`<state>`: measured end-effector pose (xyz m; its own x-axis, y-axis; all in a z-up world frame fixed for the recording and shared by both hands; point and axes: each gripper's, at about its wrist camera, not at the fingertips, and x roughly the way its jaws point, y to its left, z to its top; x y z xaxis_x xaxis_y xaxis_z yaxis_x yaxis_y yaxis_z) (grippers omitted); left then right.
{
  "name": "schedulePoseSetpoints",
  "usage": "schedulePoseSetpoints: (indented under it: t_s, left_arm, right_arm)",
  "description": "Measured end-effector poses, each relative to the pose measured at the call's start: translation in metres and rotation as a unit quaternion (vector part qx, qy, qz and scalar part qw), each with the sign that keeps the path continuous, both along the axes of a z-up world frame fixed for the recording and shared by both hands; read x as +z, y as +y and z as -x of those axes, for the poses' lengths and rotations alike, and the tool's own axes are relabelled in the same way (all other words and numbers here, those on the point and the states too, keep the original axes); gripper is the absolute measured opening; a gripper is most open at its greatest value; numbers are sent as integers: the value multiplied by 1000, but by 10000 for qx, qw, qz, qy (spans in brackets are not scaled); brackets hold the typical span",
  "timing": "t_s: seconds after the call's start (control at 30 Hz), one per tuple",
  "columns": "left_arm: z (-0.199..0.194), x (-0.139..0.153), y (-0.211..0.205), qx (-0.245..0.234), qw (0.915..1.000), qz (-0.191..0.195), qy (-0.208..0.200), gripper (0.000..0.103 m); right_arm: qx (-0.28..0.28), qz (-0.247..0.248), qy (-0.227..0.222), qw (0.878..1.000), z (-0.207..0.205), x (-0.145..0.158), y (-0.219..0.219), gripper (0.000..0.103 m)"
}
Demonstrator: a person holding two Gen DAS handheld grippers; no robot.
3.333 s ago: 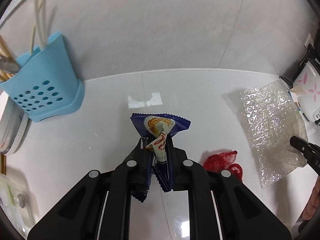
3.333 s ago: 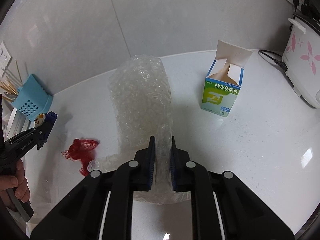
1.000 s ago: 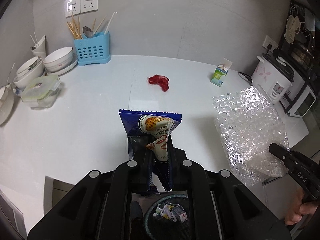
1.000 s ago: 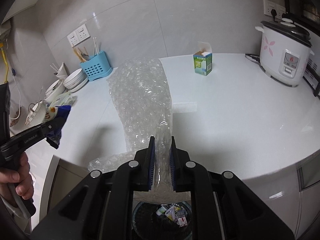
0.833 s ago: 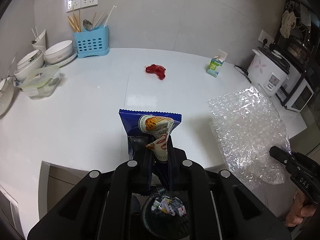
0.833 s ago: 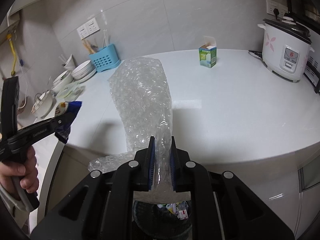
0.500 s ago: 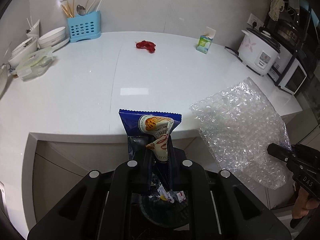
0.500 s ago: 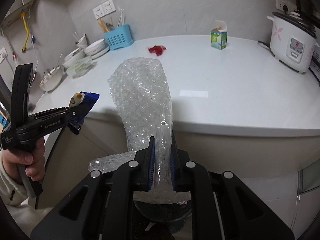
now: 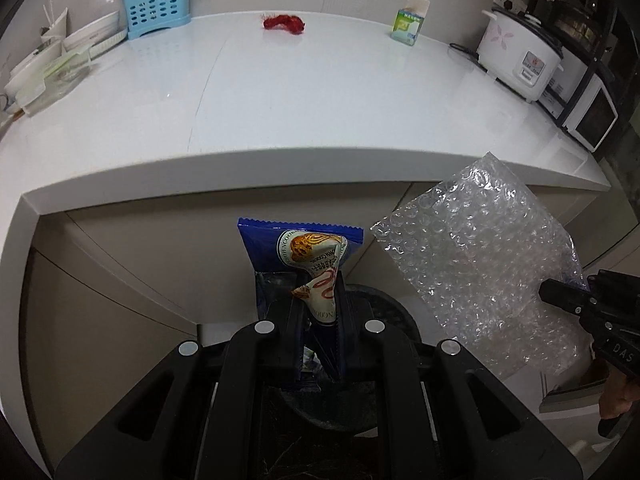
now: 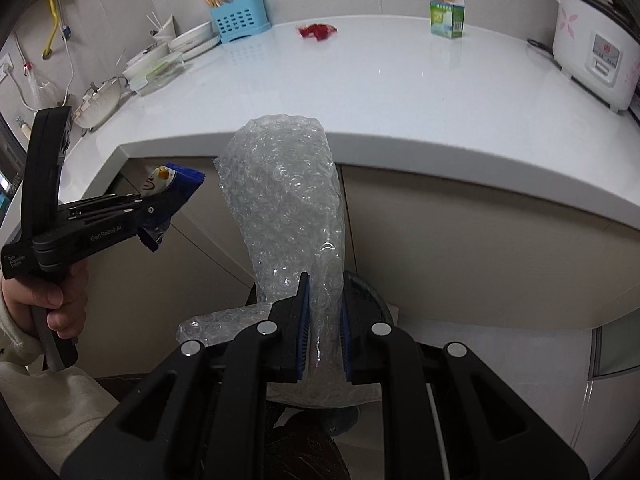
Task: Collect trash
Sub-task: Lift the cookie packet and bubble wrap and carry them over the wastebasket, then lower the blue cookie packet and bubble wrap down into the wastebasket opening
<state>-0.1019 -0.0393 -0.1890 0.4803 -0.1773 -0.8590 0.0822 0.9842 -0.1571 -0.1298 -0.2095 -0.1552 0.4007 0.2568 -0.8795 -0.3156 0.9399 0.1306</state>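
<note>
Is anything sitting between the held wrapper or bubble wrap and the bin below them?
Nothing visible does. The blue snack wrapper in the left tool and the bubble wrap in the right tool both hang over the dark trash bin, whose mouth is mostly hidden behind the tools.

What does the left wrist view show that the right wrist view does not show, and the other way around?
Only the left wrist view shows the microwave at the far right and the printed face of the blue snack wrapper held in the left tool.

Only the right wrist view shows the hand gripping the left tool, the colander and the yellow hose.

Both show the bubble wrap, the white counter, the red net, the small box, the rice cooker and the dark bin below.
</note>
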Motion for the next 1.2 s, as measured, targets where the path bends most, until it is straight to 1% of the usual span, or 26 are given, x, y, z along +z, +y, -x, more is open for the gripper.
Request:
schedulePoseSetpoints:
  t_s: [0.2, 0.43, 0.7, 0.9, 1.2]
  left_arm:
    - [2, -34, -4, 18, 9994, -111, 333, 11]
    - [1, -55, -11, -37, 9984, -169, 543, 11]
    - [5, -66, -14, -68, 9976, -141, 670, 11]
    - [5, -70, -17, -92, 9973, -152, 716, 11]
    - [1, -73, -17, -109, 9964, -149, 827, 11]
  right_arm:
    - [-41, 137, 373, 9992, 1, -35, 1, 12]
    - [-41, 345, 771, 9964, -6, -70, 4, 12]
    - [-127, 559, 1259, 9904, -16, -111, 9, 13]
    - [10, 792, 1543, 9848, -20, -138, 19, 13]
    - [89, 957, 1736, 9801, -31, -158, 34, 14]
